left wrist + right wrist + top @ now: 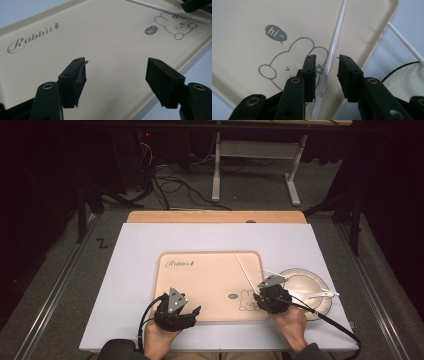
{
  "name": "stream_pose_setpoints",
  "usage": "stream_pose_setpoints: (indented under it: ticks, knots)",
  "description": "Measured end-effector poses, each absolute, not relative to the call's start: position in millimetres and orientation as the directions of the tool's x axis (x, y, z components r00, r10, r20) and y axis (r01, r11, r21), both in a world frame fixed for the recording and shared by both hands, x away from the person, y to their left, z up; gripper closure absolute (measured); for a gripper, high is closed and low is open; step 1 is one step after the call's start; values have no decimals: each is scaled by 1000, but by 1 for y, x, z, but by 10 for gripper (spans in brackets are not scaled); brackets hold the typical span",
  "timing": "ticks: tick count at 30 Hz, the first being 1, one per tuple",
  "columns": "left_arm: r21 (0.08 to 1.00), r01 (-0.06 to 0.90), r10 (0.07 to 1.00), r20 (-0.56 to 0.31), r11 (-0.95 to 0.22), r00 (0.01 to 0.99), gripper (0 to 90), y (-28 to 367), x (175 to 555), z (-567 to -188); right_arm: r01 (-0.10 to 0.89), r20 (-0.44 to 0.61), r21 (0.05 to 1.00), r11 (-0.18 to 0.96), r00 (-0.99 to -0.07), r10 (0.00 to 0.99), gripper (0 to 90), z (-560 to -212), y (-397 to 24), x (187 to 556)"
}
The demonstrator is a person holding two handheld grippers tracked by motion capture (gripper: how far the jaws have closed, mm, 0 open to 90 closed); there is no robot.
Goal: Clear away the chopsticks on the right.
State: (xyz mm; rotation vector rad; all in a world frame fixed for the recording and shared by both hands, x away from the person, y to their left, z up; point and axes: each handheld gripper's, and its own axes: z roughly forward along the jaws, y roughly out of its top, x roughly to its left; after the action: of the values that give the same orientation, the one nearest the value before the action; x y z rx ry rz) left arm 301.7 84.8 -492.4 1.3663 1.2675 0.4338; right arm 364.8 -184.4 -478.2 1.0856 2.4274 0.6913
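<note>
My right hand-held gripper straddled a chopstick on the tray, not yet clamped | left hand-held gripper wide, empty | lifting seemingly remained.

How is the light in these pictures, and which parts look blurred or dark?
High view: the white table is lit evenly, while the floor and room behind fall into darkness. Left gripper view: the tray print is sharp; the near jaws look a little soft. Right gripper view: a bright glare line runs along the white chopstick, and the plate at the edge is blurred.
</note>
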Motion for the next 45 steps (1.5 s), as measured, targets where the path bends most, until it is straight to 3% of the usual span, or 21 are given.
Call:
stream_pose_setpoints:
  ticks: [14, 16, 33, 39, 45]
  knots:
    - [879, 426, 856, -379, 215, 350, 331, 81, 302, -496, 500, -106, 669, 550, -668, 737, 655, -440, -207, 342]
    - [880, 425, 857, -378, 214, 351, 331, 81, 303, -497, 470, -152, 675, 569, -666, 730, 659, -428, -218, 335]
    - [875, 429, 862, -384, 225, 330, 330, 82, 304, -499, 500, -73, 735, 459, -614, 786, 689, -394, -286, 339]
    - [890, 416, 877, -344, 189, 336, 330, 79, 300, -501, 495, -50, 766, 409, -589, 806, 728, -388, -312, 340]
    - [892, 406, 885, -343, 200, 316, 329, 83, 294, -502, 507, -69, 754, 418, -572, 817, 737, -387, -334, 350]
